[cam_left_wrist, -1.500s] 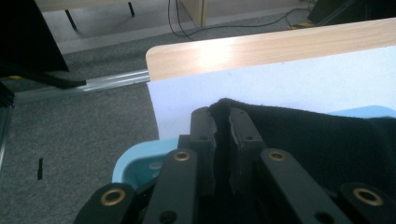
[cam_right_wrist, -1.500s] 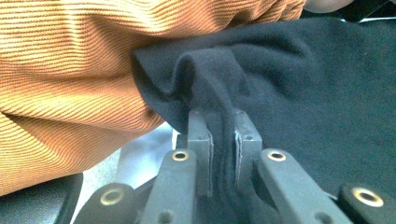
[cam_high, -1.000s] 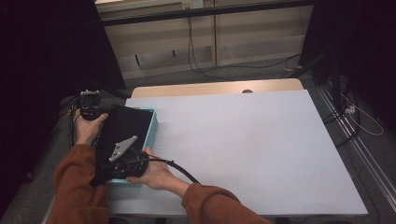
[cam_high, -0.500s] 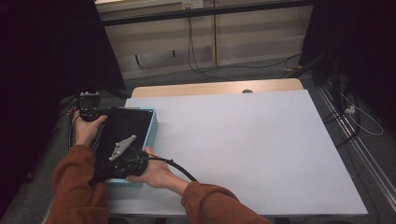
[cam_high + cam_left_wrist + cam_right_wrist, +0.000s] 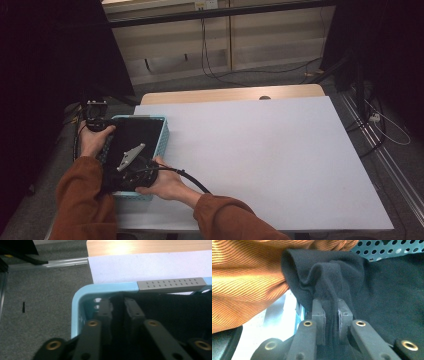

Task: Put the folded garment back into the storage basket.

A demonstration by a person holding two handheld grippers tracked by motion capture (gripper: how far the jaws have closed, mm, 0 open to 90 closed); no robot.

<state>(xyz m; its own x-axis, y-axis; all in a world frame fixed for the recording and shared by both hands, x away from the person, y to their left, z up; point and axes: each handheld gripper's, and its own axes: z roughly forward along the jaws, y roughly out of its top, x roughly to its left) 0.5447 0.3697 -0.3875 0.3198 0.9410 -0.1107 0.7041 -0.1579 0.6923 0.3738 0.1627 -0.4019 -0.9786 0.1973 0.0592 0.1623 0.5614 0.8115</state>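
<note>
A black cloth lies inside the light-blue basket at the left edge of the counter, and both grippers reach into it from opposite ends, probably to lift it out evenly. The right gripper has its jaws nearly closed on a raised fold at the near end; the left gripper, at the far corner, likewise pinches dark fabric between narrow-set jaws
</note>
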